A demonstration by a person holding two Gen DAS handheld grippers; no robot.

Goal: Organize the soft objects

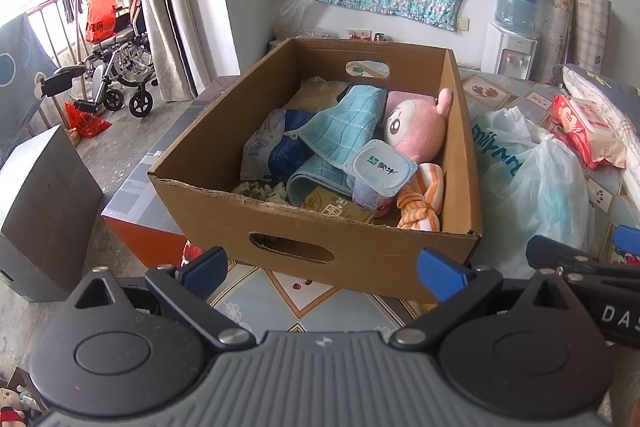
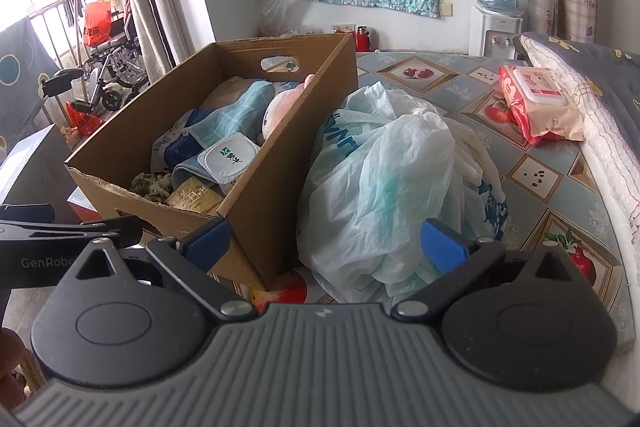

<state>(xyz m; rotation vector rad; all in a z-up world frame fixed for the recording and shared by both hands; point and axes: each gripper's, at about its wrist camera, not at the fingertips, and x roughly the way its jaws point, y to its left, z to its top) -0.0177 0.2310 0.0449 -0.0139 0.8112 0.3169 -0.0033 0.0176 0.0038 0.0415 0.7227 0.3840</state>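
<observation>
2 grippers hang spread wide and empty: the left gripper (image 1: pixel 324 269) before the cardboard box (image 1: pixel 360 247) at the table's (image 2: pixel 560 163) left edge, holding a pink plush toy (image 1: pixel 416 131) and teal towel (image 1: pixel 340 131); the right gripper (image 2: pixel 326 241) over a plastic bag (image 2: pixel 380 187) just beside the box.

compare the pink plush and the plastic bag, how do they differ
The pink plush lies inside the cardboard box; the plastic bag sits outside it on the table, against the box's side. The plush is opaque pink with a printed face; the bag is translucent white and crumpled. The bag looks bulkier. Both are soft, and neither is gripped.
</observation>
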